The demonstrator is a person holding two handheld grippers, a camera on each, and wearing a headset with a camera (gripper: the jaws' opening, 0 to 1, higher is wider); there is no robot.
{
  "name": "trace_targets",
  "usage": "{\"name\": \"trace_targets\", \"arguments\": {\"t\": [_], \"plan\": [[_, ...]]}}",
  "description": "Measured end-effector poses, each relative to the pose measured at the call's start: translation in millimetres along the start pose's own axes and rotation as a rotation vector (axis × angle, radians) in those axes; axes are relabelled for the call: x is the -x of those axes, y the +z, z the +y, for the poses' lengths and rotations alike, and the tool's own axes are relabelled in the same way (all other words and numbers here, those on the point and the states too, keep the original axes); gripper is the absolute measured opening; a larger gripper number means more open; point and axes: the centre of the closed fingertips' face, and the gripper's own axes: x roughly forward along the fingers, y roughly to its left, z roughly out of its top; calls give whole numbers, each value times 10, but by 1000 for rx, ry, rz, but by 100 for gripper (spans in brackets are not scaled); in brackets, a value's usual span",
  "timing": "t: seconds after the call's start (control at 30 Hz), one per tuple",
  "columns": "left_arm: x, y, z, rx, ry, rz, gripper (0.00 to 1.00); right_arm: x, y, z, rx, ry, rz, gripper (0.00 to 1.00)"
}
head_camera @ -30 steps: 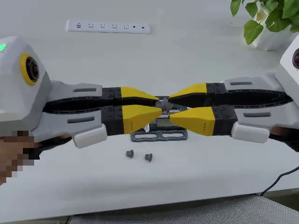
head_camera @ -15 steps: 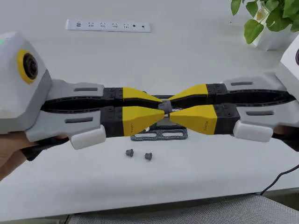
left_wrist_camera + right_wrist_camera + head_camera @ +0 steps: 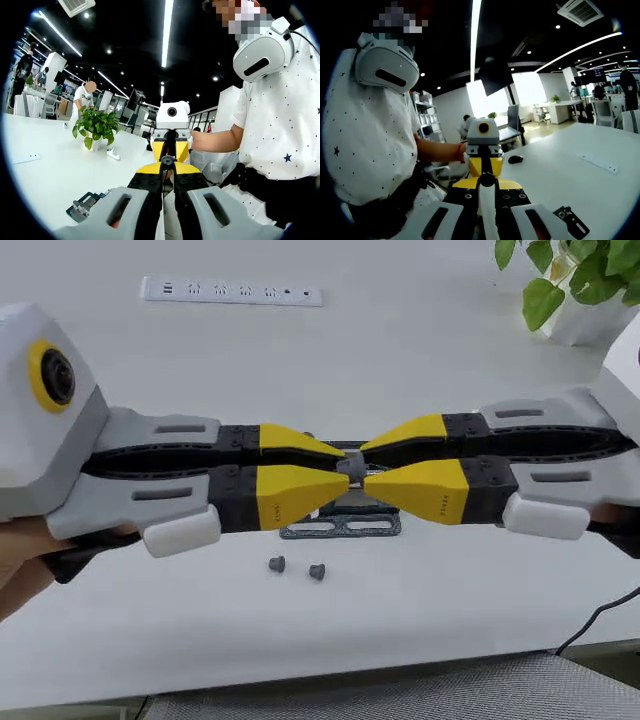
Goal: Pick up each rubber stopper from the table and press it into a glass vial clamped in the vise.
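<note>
A grey rubber stopper (image 3: 354, 467) hangs in the air above the dark vise (image 3: 340, 528), pinched where both grippers meet tip to tip. My left gripper (image 3: 345, 468) comes in from the left with its jaws shut on the stopper (image 3: 167, 160). My right gripper (image 3: 364, 466) faces it from the right, and its jaws also close on the stopper (image 3: 486, 180). Two more grey stoppers (image 3: 277, 564) (image 3: 317, 572) lie on the table in front of the vise. The grippers hide the top of the vise, so I cannot make out a vial.
A white power strip (image 3: 232, 292) lies at the back of the white table. A potted plant (image 3: 570, 280) stands at the back right. A black cable (image 3: 600, 620) hangs over the front right edge. The vise (image 3: 85, 206) sits low left in the left gripper view.
The two grippers have drawn together until their tips meet at the stopper. The right jaws have narrowed onto it. The vise and the loose stoppers have stayed put.
</note>
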Motion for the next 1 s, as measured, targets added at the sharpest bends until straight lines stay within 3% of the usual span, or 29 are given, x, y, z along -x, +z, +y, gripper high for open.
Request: {"name": "trace_targets", "arguments": {"t": [0.2,1.0], "plan": [[12,-2,1,5,-7,-4,4,-11,6,5,12,5,8,6],[71,-119,109,-23,52,23,5,-78,-113,-119,-7,-25,76,6]]}}
